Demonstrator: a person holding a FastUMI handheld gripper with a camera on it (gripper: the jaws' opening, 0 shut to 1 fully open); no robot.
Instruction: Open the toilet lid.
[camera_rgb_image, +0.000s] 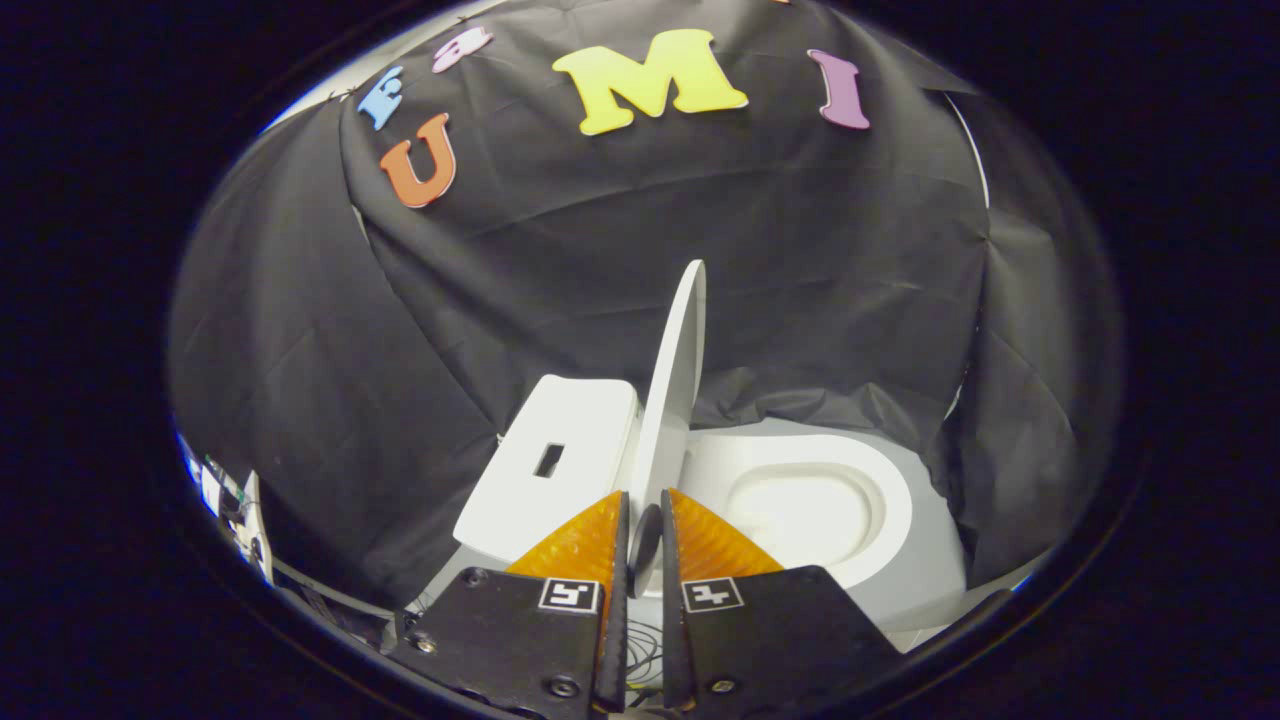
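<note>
A white toilet stands just ahead of my fingers. Its lid (678, 370) is raised upright, edge-on to me, leaning toward the tank (560, 460) on its left. To the right of the lid lies the uncovered seat (880, 500) around the bowl opening (805, 510). My gripper (645, 510) is nearly closed, and the lid's lower edge runs down into the narrow gap between the two fingers. The fingers press on that edge from either side.
Black cloth drapes behind and around the toilet on all sides. The tank top has a small rectangular slot (549, 459). Some equipment and cables (235, 515) show low on the left, beyond the cloth's edge.
</note>
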